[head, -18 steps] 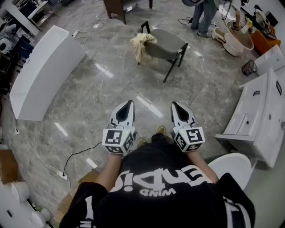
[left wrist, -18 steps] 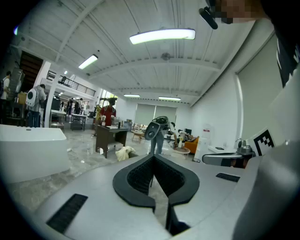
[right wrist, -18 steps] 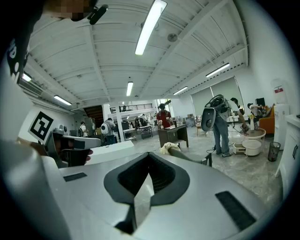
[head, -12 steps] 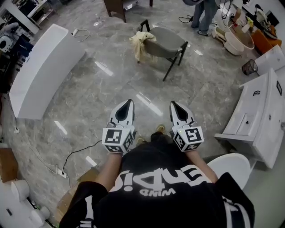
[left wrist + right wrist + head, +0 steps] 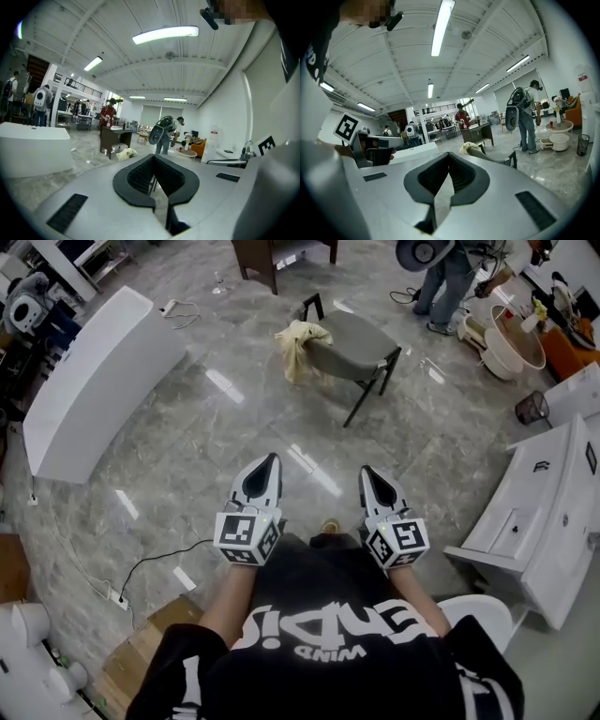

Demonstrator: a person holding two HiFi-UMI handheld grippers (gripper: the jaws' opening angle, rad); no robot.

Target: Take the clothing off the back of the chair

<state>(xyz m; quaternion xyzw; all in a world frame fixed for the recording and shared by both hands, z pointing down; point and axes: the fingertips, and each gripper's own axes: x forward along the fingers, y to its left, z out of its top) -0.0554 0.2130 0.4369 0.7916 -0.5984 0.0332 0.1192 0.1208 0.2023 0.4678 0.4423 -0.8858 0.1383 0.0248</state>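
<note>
A cream garment (image 5: 298, 341) hangs over the back of a grey chair (image 5: 354, 341) with black legs, far ahead on the marble floor. My left gripper (image 5: 271, 461) and right gripper (image 5: 367, 472) are held side by side close to my body, pointing toward the chair and well short of it. Both are shut with nothing between the jaws. In the left gripper view the garment (image 5: 125, 153) shows small beyond the closed gripper (image 5: 153, 159). In the right gripper view the garment (image 5: 467, 147) and chair (image 5: 493, 161) lie just past the closed gripper (image 5: 449, 157).
A long white bathtub (image 5: 89, 395) lies at the left, a white vanity cabinet (image 5: 548, 521) at the right. Behind the chair are a dark wooden desk (image 5: 272, 254), a standing person (image 5: 450, 273), basins (image 5: 511, 334) and a wire basket (image 5: 532, 407). A cable (image 5: 155, 563) runs over the floor.
The view has shifted a little, so the chair and garment sit slightly lower in the picture. Both grippers stay shut and side by side.
</note>
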